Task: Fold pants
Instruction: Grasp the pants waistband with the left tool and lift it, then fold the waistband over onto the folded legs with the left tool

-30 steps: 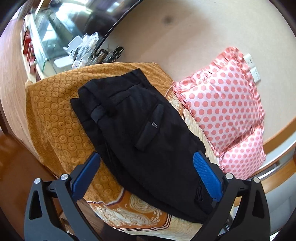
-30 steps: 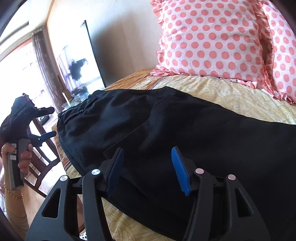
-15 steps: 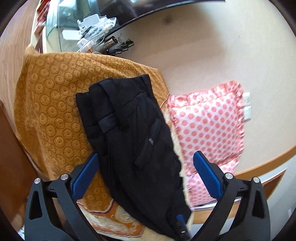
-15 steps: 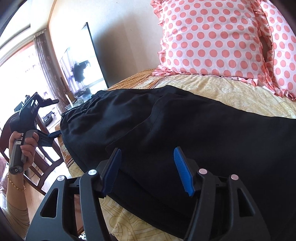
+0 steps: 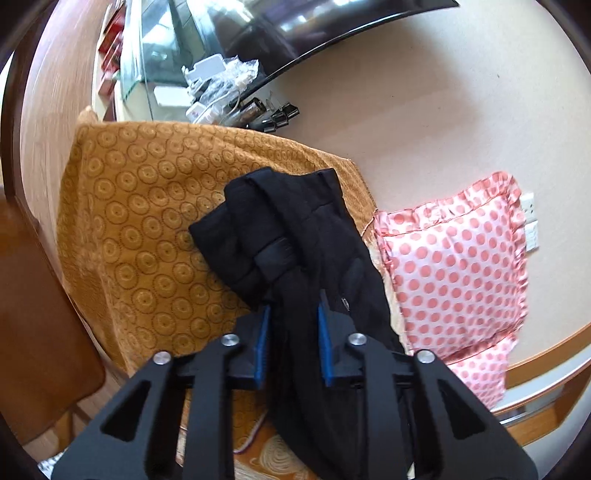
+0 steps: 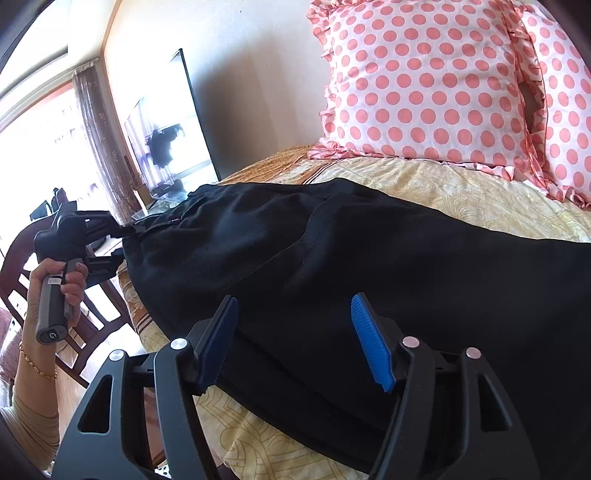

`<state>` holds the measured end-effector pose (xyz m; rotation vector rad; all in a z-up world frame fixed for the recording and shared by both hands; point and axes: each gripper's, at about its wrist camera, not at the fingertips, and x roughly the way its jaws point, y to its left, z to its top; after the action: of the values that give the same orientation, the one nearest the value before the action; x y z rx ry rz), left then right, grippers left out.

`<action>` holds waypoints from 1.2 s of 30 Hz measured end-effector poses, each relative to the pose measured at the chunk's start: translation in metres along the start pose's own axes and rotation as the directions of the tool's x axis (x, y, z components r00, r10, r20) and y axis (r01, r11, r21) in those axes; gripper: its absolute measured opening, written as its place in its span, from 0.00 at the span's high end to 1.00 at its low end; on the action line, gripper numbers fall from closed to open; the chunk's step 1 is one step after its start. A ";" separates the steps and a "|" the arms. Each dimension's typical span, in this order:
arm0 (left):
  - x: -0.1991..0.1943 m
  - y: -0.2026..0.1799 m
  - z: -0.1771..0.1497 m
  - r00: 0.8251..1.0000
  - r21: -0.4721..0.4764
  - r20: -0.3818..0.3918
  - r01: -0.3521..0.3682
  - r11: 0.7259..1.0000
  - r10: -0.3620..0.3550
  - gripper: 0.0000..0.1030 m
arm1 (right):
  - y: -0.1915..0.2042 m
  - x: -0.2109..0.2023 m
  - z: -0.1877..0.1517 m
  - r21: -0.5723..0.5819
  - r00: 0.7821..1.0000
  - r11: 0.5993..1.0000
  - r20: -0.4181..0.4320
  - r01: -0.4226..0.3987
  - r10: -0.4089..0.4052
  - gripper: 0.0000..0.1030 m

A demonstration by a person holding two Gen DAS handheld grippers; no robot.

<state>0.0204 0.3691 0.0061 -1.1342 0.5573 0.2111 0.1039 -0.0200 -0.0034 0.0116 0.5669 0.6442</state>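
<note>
The bed (image 6: 480, 192), under a yellow patterned sheet and an orange blanket (image 5: 147, 229), carries everything here. Two pink polka-dot pillows (image 6: 424, 85) lean against the wall at its head. The black pants (image 6: 369, 266) lie along the bed's near edge, waist end toward the corner with the orange blanket, legs running off toward the pillow side.

At that waist end, the left gripper (image 5: 291, 343) has its blue pads drawn narrow on a bunched fold of the pants (image 5: 295, 240), the cloth gathered and passing straight between the fingers. In the right wrist view the same left gripper (image 6: 114, 240) shows at the far corner of the pants, held by a hand (image 6: 62, 288) wearing a thin bracelet.

The right gripper (image 6: 295, 339) sits at the bed's near edge with its jaws spread wide, the pants' edge lying between the two pads (whether either pad touches the cloth cannot be told).

A dark screen (image 5: 295, 29) leans against the wall beyond the bed.
</note>
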 end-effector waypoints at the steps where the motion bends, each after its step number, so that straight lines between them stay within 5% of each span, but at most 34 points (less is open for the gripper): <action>1: -0.001 -0.004 -0.001 1.000 0.027 0.010 -0.016 1.000 0.015 0.85 | -0.002 -0.002 -0.001 0.006 1.000 1.000 0.003 -0.001 0.001 0.36; 5: -0.010 -0.033 -0.011 0.995 0.182 0.083 -0.075 0.980 0.061 0.89 | -0.006 -0.010 -0.003 0.012 1.000 1.000 0.026 0.004 -0.004 0.36; 12: -0.029 -0.131 -0.052 0.984 0.493 0.179 -0.082 0.866 -0.008 0.90 | -0.027 -0.037 -0.011 0.048 0.997 0.998 0.074 0.036 -0.039 0.36; 19: -0.019 -0.236 -0.132 0.987 0.748 0.076 0.036 0.663 -0.138 0.90 | -0.064 -0.085 -0.026 0.132 0.984 0.986 0.135 0.100 -0.118 0.36; 27: 0.005 -0.296 -0.245 0.962 0.867 -0.152 0.240 0.436 -0.228 0.90 | -0.117 -0.146 -0.054 0.272 0.940 0.934 0.183 0.232 -0.287 0.36; 29: 0.016 -0.298 -0.284 0.954 0.888 -0.211 0.277 0.368 -0.212 0.90 | -0.132 -0.156 -0.062 0.313 0.929 0.914 0.178 0.259 -0.324 0.36; 33: 0.062 -0.280 -0.362 0.946 0.914 -0.320 0.321 0.247 -0.046 0.90 | -0.155 -0.171 -0.079 0.365 0.908 0.874 0.146 0.321 -0.394 0.36; 36: 0.081 -0.269 -0.384 0.938 0.919 -0.346 0.333 0.209 0.028 0.90 | -0.172 -0.182 -0.089 0.397 0.890 0.843 0.122 0.362 -0.439 0.36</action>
<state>0.0850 -0.0987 0.0610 0.1098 0.6661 -0.5011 0.0369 -0.2770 -0.0200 0.3011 0.4582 0.1128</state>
